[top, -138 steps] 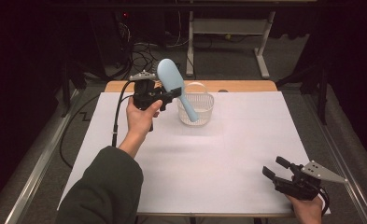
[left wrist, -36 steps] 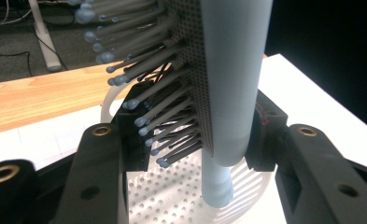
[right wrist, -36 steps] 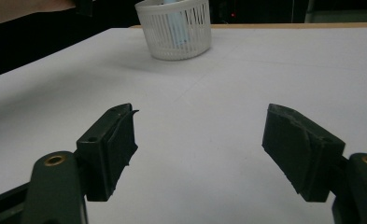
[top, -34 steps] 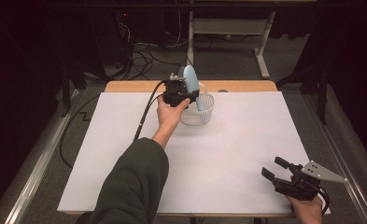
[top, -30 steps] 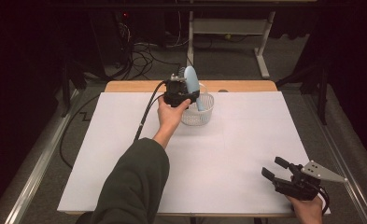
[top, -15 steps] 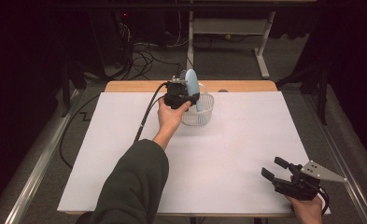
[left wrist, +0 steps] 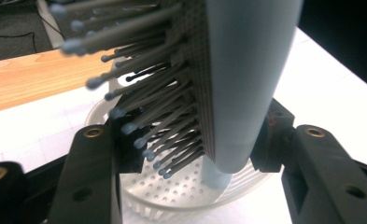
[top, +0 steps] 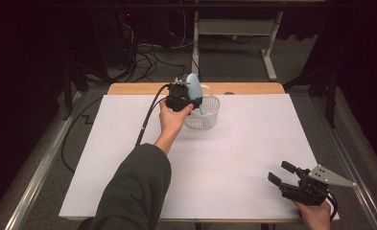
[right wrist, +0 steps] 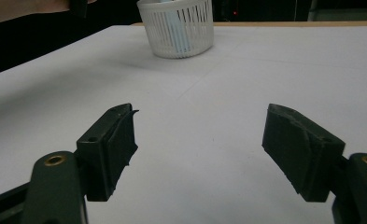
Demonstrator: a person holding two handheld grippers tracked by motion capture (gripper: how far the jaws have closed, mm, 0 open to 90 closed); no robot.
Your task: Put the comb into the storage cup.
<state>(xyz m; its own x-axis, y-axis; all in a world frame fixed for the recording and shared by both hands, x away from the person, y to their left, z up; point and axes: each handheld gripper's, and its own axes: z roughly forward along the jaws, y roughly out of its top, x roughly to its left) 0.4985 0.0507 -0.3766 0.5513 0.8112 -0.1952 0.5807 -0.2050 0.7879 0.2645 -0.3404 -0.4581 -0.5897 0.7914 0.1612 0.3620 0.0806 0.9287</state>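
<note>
**Now easing off the hairbrush at the basket**

My left tongs [left wrist: 195, 154] have just been opening around the blue hairbrush [left wrist: 237, 84], its handle down in the white basket [top: 206, 112]. My right tongs [right wrist: 200, 154] hover released over the worktop [top: 234, 158].

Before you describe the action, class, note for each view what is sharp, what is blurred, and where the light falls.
High view: the white table is brightly lit, the surroundings are dark, and the basket is small but clear. Left gripper view: the hairbrush is very close, its upper bristle tips blurred, the lower ones sharper. Right gripper view: the jaws of the right gripper are in focus, and the table looks evenly lit without harsh shadows.
</note>
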